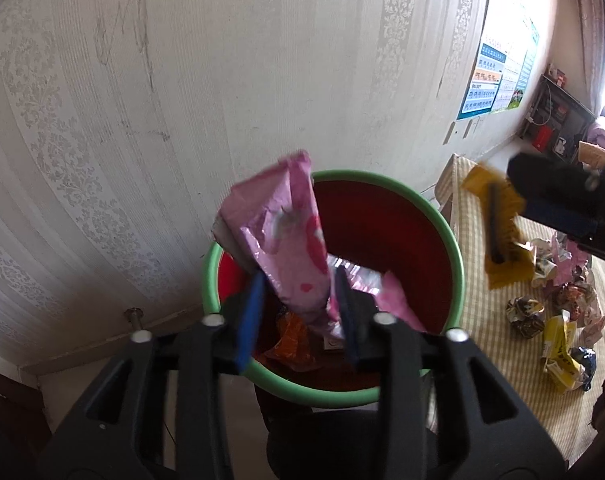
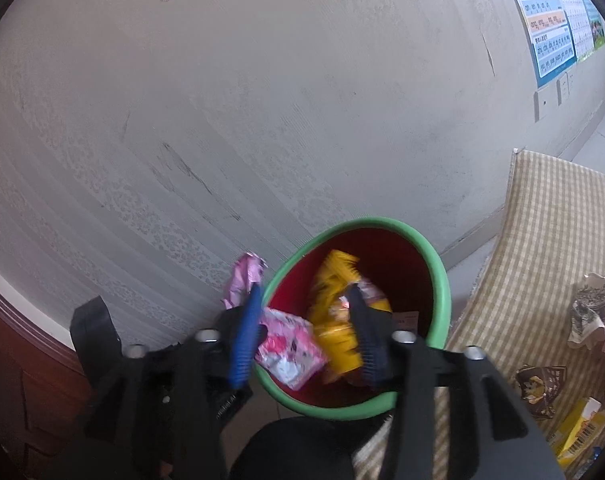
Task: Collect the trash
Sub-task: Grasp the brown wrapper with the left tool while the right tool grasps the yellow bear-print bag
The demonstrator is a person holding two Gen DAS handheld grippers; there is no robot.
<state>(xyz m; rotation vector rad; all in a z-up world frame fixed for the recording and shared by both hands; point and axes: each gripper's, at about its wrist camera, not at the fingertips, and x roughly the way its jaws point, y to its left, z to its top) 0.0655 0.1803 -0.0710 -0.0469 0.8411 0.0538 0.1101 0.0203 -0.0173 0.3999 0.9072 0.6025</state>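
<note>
Both tongs are hanging over the green-rimmed red bin (image 1: 454, 248), releasing: left tongs (image 1: 302, 312) standing apart around a pink wrapper (image 1: 286, 232), right tongs (image 2: 306, 336) parted beside a yellow packet (image 2: 338, 320). Next, I'd judge, they're heading for the wrappers (image 1: 550, 312) right of the bin.

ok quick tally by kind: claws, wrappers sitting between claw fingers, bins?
Claws: 2 (left claw, right claw)
Wrappers between claw fingers: 2 (pink wrapper, yellow wrapper)
Bins: 1 (red bin with green rim)
Total: 5
</note>
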